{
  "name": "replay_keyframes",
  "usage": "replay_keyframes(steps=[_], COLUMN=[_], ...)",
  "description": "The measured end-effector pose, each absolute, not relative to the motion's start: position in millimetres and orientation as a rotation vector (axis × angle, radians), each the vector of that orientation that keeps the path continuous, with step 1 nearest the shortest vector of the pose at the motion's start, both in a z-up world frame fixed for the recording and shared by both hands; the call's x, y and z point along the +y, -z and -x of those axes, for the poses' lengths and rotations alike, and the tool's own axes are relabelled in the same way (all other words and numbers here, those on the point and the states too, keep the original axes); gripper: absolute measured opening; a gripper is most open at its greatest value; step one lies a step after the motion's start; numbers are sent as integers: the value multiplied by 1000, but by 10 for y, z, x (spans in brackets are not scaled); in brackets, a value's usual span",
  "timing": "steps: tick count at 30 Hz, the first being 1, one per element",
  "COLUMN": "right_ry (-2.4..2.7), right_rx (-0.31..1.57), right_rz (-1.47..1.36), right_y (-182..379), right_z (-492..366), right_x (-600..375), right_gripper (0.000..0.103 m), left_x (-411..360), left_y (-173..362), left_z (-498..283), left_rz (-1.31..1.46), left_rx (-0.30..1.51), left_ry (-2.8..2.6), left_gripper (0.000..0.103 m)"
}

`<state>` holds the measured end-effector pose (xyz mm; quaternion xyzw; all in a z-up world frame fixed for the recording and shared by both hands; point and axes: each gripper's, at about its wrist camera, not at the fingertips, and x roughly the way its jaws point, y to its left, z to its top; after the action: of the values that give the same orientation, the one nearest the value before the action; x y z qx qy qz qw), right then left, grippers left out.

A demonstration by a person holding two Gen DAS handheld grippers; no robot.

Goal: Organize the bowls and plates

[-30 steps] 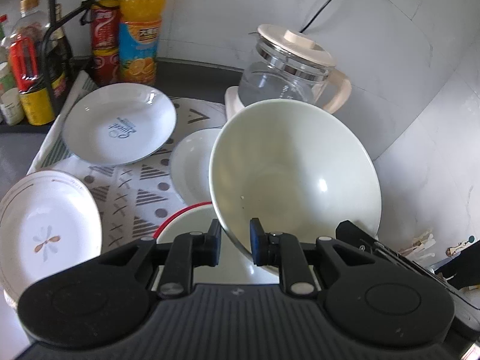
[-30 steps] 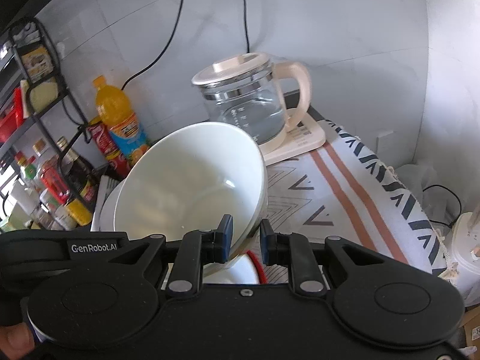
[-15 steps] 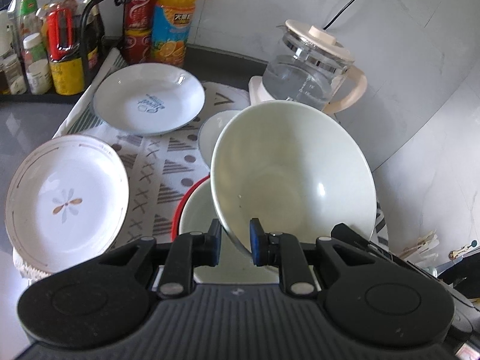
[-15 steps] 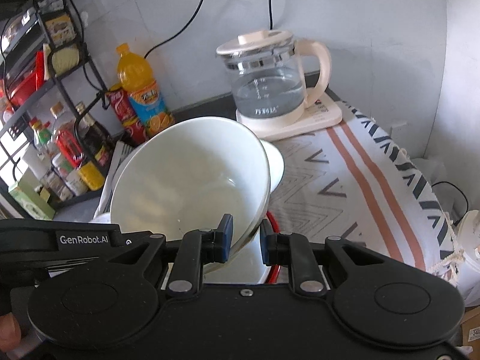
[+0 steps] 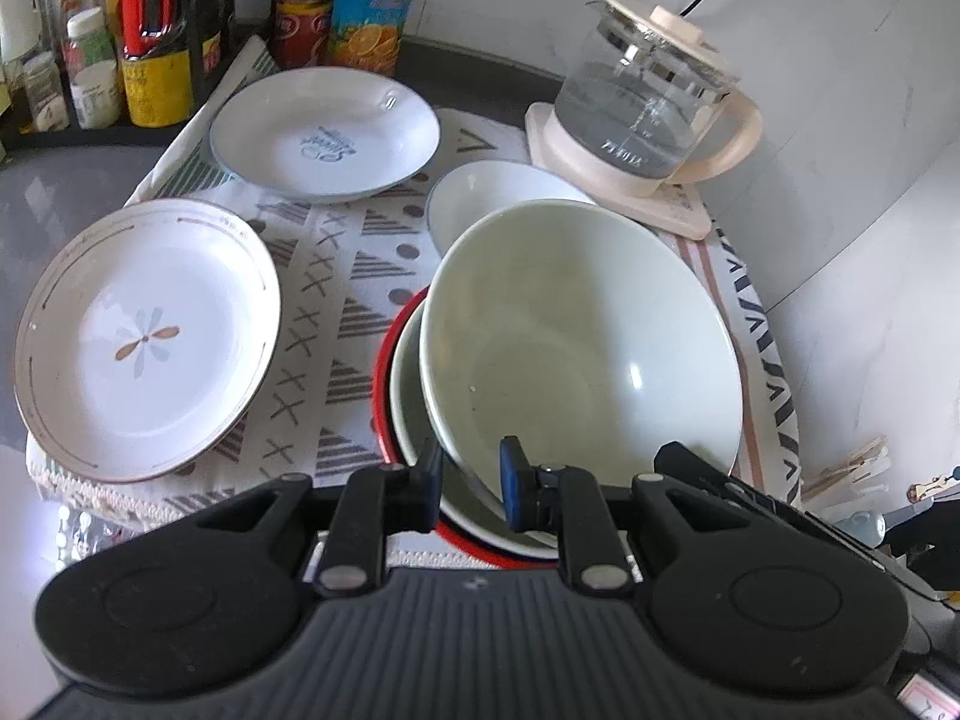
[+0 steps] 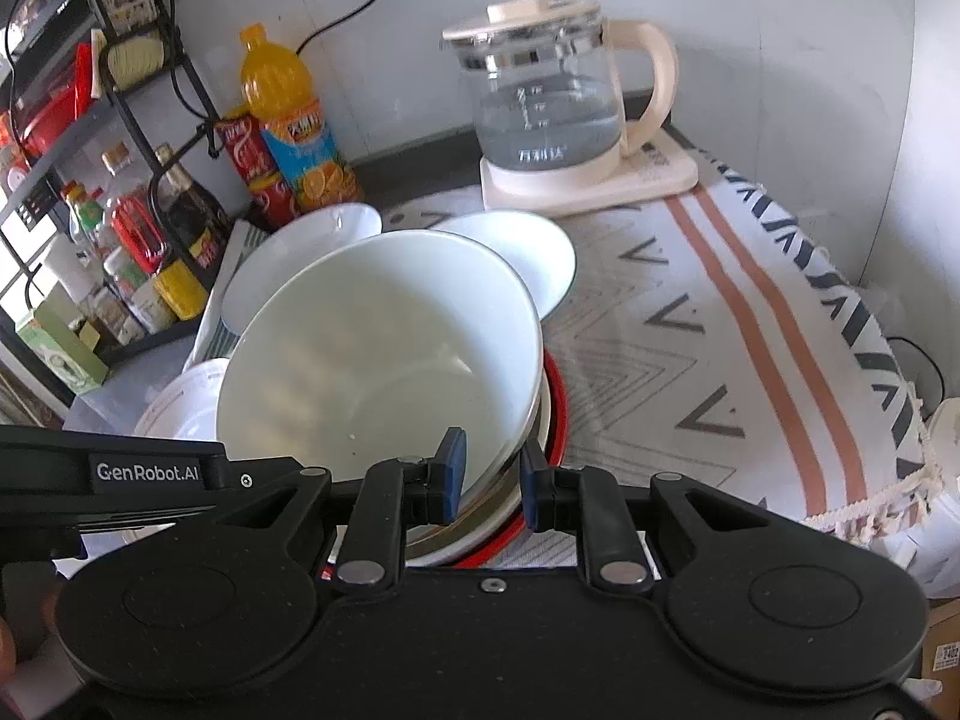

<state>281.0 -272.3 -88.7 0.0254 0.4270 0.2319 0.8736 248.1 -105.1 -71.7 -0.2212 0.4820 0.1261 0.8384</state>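
- White and big, the bowl (image 5: 576,354) is now down low, tipped into the red-rimmed bowl (image 5: 390,396). A second ago I held it higher up.
- My left tongs (image 5: 471,483) stay clamped on its near rim, one blue pad inside and one outside.
- My right tongs (image 6: 489,477) stay clamped on the rim too, the same way.
- More of the cloth (image 6: 690,324) shows now than before, and the kettle (image 6: 552,102) looks farther off.
- A small white bowl (image 5: 492,198) sits just behind the big bowl, close to its far edge.
- On my left the flower plate (image 5: 144,336) lies near the stack but apart from it, and hangs a little over the cloth's near edge.
- The blue-word plate (image 5: 324,132) lies farther back, by the bottles (image 5: 366,6).
- On my right the striped cloth is bare up to its fringed edge (image 6: 870,498).
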Motion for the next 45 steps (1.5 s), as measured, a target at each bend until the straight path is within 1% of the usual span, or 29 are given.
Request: replay_keyframes(steps=[10,15,18,25,26,30,32,33,36,37,39,43,45], right_ry=[-489,-495,-496,-495,-493,-502,-499,-495,-485,-484,-484,-480,-488], right_rx=[904,905,903,907,904,900,897,901,922,928,928,937,931], right_rz=[-41,-51,-54,-58,-62,-67,-62,-58,-56,-55,-56,-56,-58], right_y=[951,952,957,947,930,871,859,866,904,918,925,891,860], right_z=[-2839,-2855,-2862,-2867,-2861,-2837,-2832,-2834,-2841,-2839,-2830,-2841,-2842], right_x=[-2714,-2723,-2725,-2721,-2730,-2763,-2786,-2799,-2830,-2841,-2856,-2856,-2848], right_gripper=[19,21,22,24,25,36,40,41,42,43,48,49,52], left_x=[-1088,-1105,-1116,-1112,-1100,-1053,-1031,-1024,-1008,-998,-975,-917,-889], left_y=[777,774,769,687,674,620,587,572,528,521,522,518,499], left_z=[-2510,-2527,-2522,-2505,-2498,-2472,-2465,-2460,-2450,-2447,-2448,-2445,-2428], left_rz=[442,428,411,361,364,379,387,387,384,387,396,422,432], left_rx=[1046,1062,1066,1055,1054,1054,1049,1044,1033,1033,1035,1047,1040], left_ry=[-280,-286,-291,-300,-308,-335,-351,-356,-369,-372,-380,-382,-384], left_gripper=[19,19,22,22,24,30,41,46,50,51,56,64,68])
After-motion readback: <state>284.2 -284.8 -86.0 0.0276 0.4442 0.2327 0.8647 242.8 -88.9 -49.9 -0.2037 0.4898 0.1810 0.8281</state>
